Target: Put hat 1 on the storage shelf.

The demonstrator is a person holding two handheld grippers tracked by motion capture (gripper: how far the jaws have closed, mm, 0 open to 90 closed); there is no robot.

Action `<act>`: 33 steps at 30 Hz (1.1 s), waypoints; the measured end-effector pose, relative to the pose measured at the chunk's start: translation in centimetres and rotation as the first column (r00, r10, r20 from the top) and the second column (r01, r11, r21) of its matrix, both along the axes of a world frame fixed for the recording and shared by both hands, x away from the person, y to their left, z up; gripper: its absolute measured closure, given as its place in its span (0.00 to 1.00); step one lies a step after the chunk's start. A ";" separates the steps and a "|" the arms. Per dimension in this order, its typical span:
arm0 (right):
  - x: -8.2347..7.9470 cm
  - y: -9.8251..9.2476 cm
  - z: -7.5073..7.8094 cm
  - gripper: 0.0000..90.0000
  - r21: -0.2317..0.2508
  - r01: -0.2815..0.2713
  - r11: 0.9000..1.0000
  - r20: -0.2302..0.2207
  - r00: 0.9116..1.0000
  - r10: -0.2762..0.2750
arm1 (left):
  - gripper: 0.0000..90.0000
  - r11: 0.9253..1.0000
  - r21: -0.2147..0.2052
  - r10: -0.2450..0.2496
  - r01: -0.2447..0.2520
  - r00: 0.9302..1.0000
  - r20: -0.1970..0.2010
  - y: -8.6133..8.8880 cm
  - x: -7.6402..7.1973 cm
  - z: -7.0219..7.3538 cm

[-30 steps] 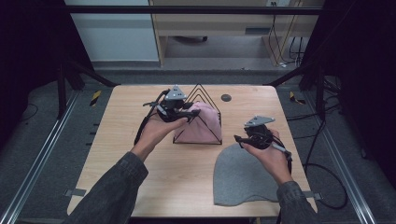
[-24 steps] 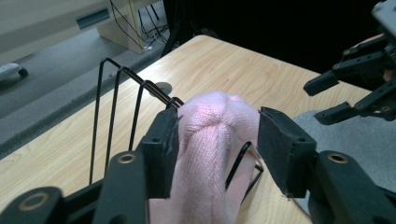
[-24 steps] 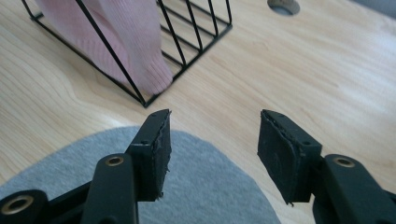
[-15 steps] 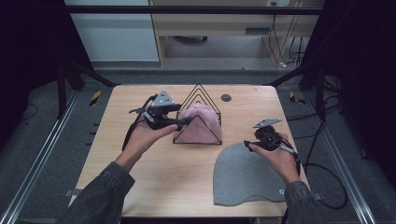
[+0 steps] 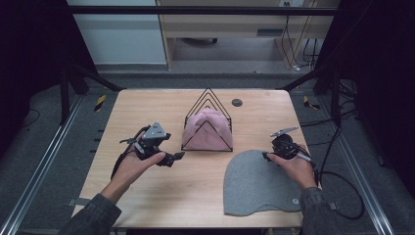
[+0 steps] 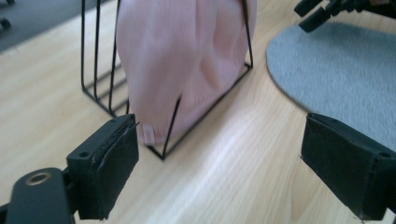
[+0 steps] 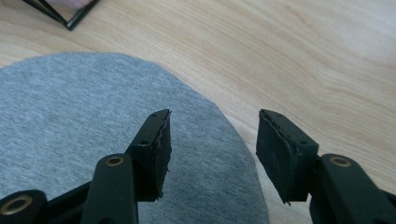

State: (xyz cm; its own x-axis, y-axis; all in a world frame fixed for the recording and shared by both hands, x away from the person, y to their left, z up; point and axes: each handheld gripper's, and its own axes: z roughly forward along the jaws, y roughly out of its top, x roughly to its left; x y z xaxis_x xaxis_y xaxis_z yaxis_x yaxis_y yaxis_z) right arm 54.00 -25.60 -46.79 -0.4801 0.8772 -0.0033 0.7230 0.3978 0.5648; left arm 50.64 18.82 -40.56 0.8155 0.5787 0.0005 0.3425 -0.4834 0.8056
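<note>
1. The left gripper (image 5: 169,157) hovers over the wooden table (image 5: 147,105), just left of the wire rack (image 5: 207,98). Its jaws have just been opening and now stand wide, with nothing between them.
2. The right gripper (image 5: 266,155) sits at the upper right edge of the grey beanie (image 5: 257,183). Its jaws stand partly apart above the curved hem and press on nothing.
3. The pink beanie (image 5: 206,129) stands inside the black wire rack, near the table's middle; the grey beanie lies flat at the front right, near the rack.
4. The step in hand looks like picking up the grey beanie. It would go best with the right jaws lowered astride the hem, pinching both layers close to the edge, then lifting slowly so the fabric does not slip.
5. The table is pale wood with a small dark disc (image 5: 237,102) near its back edge. Dark floor, cables and a light cabinet lie beyond.
</note>
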 end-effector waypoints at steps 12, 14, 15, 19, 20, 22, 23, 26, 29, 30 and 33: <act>-0.1 0.7 -0.9 0.55 -0.031 -0.015 0.999 -0.057 0.998 0.013 | 0.12 0.998 0.061 0.013 -0.009 0.998 -0.064 2.1 -1.1 -3.6; -0.3 0.8 -0.9 0.61 -0.054 -0.021 0.998 -0.063 0.998 0.018 | 0.12 0.997 0.073 0.018 -0.013 0.998 -0.060 2.2 -1.3 -3.8; -0.3 0.8 -0.8 0.67 -0.061 -0.025 0.998 -0.061 0.998 0.021 | 0.12 0.997 0.076 0.022 -0.018 0.998 -0.059 2.2 -1.3 -3.8; -0.7 1.2 -0.7 0.80 -0.068 -0.061 0.996 -0.077 0.996 0.056 | 0.12 0.998 0.058 0.024 -0.020 0.997 -0.071 2.4 -1.5 -4.4; -0.8 1.2 -0.7 0.83 -0.061 -0.066 0.996 -0.079 0.995 0.061 | 0.12 0.999 0.053 0.011 -0.007 0.997 -0.082 2.4 -1.6 -4.5; -0.8 1.1 -0.8 0.92 -0.046 -0.066 0.997 -0.070 0.996 0.062 | 0.11 0.999 0.052 0.014 -0.010 0.996 -0.085 2.5 -1.6 -4.7; -0.9 1.1 -0.8 0.94 -0.034 -0.064 0.997 -0.070 0.996 0.061 | 0.11 0.999 0.045 0.016 -0.012 0.996 -0.088 2.6 -1.7 -4.7; -1.2 1.0 -0.7 0.96 -0.020 -0.083 0.996 -0.057 0.995 0.082 | 0.10 0.999 0.033 0.019 -0.015 0.994 -0.105 2.9 -1.7 -5.0; -2.5 1.3 0.8 0.96 0.082 -0.109 0.991 0.021 0.994 0.108 | 0.07 1.000 0.012 -0.001 0.003 0.988 -0.151 3.2 -1.6 -5.7; -2.5 1.3 0.8 0.96 0.082 -0.109 0.991 0.021 0.994 0.108 | 0.07 1.000 0.014 -0.004 0.006 0.986 -0.164 3.2 -1.5 -5.9; -3.7 1.7 2.2 0.96 0.107 -0.151 0.983 0.104 0.985 0.140 | 0.07 1.000 0.011 0.011 -0.009 0.982 -0.188 3.4 -1.3 -6.3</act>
